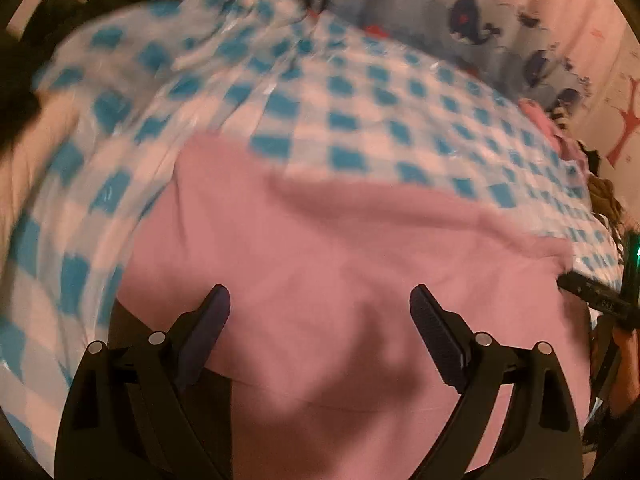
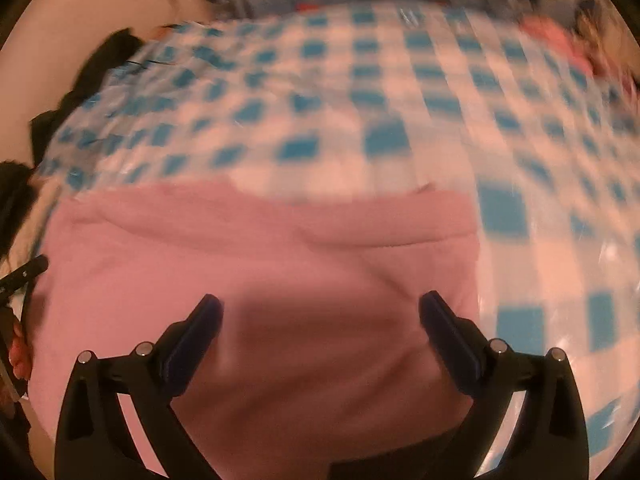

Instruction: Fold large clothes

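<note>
A pink garment [image 1: 340,264] lies spread on a blue-and-white checked cover [image 1: 360,112]. My left gripper [image 1: 320,300] is open above the garment's near part, nothing between its fingers. In the right wrist view the same pink garment [image 2: 260,264] lies folded, with its right edge near the checked cover [image 2: 400,100]. My right gripper [image 2: 320,308] is open above the garment, empty. The right gripper's tip [image 1: 588,292] shows at the garment's right edge in the left wrist view. The left gripper's tip [image 2: 28,272] shows at the garment's left edge in the right wrist view. Both views are motion-blurred.
A grey whale-print fabric [image 1: 480,28] lies at the back. Dark clothing [image 1: 24,80] sits at the far left, also in the right wrist view [image 2: 100,68]. A pink item [image 2: 556,36] lies at the back right. A pale wall [image 1: 600,40] stands behind.
</note>
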`<state>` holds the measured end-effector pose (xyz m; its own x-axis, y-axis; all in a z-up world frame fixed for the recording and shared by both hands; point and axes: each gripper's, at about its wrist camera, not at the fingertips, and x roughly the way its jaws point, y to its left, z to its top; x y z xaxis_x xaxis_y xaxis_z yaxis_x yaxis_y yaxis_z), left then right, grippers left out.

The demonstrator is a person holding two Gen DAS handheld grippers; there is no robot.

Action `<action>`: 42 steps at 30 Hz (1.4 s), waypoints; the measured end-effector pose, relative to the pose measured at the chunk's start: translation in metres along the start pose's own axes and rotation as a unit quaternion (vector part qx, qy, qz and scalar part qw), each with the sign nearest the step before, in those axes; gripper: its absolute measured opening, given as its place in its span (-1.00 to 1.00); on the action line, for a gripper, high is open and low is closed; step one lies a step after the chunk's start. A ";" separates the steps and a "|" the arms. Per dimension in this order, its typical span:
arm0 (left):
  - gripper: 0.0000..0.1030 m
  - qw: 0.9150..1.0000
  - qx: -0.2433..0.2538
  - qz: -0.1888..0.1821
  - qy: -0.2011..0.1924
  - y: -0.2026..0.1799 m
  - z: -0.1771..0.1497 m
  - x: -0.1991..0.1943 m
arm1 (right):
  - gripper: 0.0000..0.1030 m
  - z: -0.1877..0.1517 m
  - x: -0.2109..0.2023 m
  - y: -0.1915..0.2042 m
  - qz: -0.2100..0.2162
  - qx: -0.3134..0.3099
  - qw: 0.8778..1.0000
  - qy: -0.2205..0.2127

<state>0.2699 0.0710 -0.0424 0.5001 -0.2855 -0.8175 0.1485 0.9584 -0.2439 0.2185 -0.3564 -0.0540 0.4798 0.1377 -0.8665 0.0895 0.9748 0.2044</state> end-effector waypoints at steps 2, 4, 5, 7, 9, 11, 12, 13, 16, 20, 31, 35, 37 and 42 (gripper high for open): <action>0.70 1.000 -0.017 -0.018 0.003 0.012 -0.009 0.017 | 0.86 -0.010 0.014 -0.007 0.021 0.012 1.000 -0.006; 0.72 1.000 0.001 0.003 -0.006 0.006 -0.013 0.025 | 0.86 -0.011 0.015 0.002 -0.002 -0.003 1.000 -0.016; 0.75 1.000 0.011 0.015 -0.008 0.002 -0.016 0.029 | 0.86 -0.011 0.017 0.004 -0.005 -0.006 1.000 -0.016; 0.76 1.000 0.012 0.017 -0.002 0.002 -0.016 0.033 | 0.86 -0.009 0.018 -0.001 0.010 0.003 1.000 -0.005; 0.76 1.000 0.008 0.006 0.011 0.005 -0.012 0.031 | 0.86 -0.006 0.014 -0.007 0.035 0.008 0.999 0.011; 0.75 1.000 -0.007 -0.019 0.015 0.014 -0.009 0.006 | 0.86 -0.008 -0.009 -0.019 0.078 0.031 0.996 0.012; 0.75 0.999 -0.017 -0.030 0.007 0.019 -0.012 -0.008 | 0.86 -0.013 -0.027 -0.026 0.107 0.052 0.993 0.002; 0.75 0.999 -0.029 -0.046 0.000 0.029 -0.017 -0.029 | 0.86 -0.019 -0.045 -0.036 0.134 0.070 0.988 -0.008; 0.75 0.996 -0.056 -0.071 -0.002 0.061 -0.044 -0.071 | 0.86 -0.062 -0.096 -0.072 0.178 0.117 0.977 -0.007; 0.75 0.989 -0.115 -0.086 0.029 0.113 -0.091 -0.094 | 0.86 -0.122 -0.114 -0.111 0.222 0.191 0.955 0.036; 0.75 0.960 -0.213 -0.167 0.071 0.138 -0.174 -0.087 | 0.86 -0.191 -0.096 -0.112 0.322 0.275 0.903 0.077; 0.75 0.960 -0.213 -0.165 0.078 0.135 -0.176 -0.087 | 0.86 -0.190 -0.102 -0.105 0.275 0.251 0.923 0.094; 0.75 0.961 -0.217 -0.153 0.080 0.138 -0.182 -0.089 | 0.86 -0.195 -0.106 -0.099 0.265 0.240 0.928 0.104; 0.75 0.942 -0.258 -0.204 0.065 0.152 -0.190 -0.087 | 0.86 -0.204 -0.098 -0.104 0.338 0.294 0.889 0.093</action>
<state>0.0872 0.2410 -0.1074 0.3779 -0.6601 -0.6492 -0.1461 0.6499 -0.7458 -0.0156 -0.4359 -0.0833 0.4491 0.7369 -0.5052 0.3025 0.4066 0.8621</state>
